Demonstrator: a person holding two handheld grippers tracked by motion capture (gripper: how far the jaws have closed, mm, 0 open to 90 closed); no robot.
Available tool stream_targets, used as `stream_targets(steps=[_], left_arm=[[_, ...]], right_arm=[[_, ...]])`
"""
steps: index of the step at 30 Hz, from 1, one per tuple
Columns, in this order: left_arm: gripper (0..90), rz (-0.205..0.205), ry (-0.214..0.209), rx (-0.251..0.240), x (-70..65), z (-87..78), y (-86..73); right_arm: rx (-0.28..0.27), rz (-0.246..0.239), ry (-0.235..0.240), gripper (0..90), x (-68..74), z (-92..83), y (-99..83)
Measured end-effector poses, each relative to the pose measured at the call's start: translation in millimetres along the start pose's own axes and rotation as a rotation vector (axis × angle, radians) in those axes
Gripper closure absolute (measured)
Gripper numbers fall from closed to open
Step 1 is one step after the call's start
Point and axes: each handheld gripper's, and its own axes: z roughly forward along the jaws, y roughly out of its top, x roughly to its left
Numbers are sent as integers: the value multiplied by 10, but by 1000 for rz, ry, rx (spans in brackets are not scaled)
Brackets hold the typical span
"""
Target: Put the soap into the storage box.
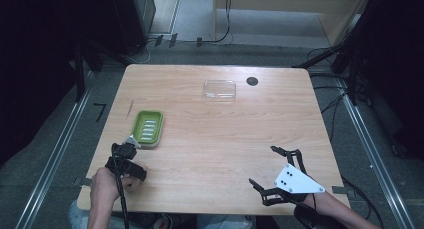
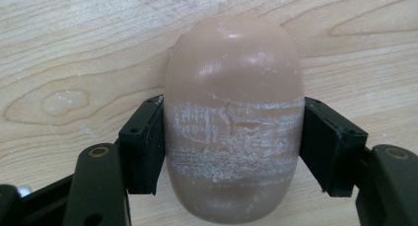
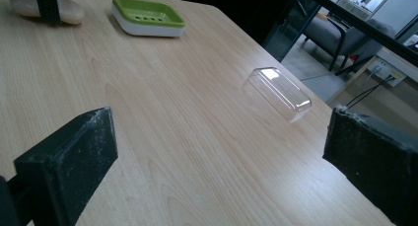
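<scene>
A tan oval soap bar (image 2: 234, 88) with white scuff marks lies on the wooden table, and my left gripper (image 2: 235, 144) is shut on its sides. From above, that gripper (image 1: 129, 148) sits at the table's near left, just in front of the green soap dish (image 1: 147, 127). The right gripper view catches the soap (image 3: 71, 11) far off beside the dish (image 3: 148, 16). My right gripper (image 1: 262, 165) rests near the front right edge, open with nothing between its fingers. A clear plastic lid (image 1: 219, 89) lies at the back centre.
The wooden table (image 1: 215, 139) has a small black round spot (image 1: 252, 81) near the lid. A thin stick (image 1: 131, 109) lies by the left edge behind the dish. Cables and metal rails run along the floor around the table.
</scene>
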Motion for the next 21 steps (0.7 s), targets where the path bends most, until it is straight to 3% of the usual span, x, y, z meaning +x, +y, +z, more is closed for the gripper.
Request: stream_targets(steps=[21], left_arm=[[335,42,-10,7,-21,-132,23]], right_arm=[[-4,1,1,0,-2,5,0]])
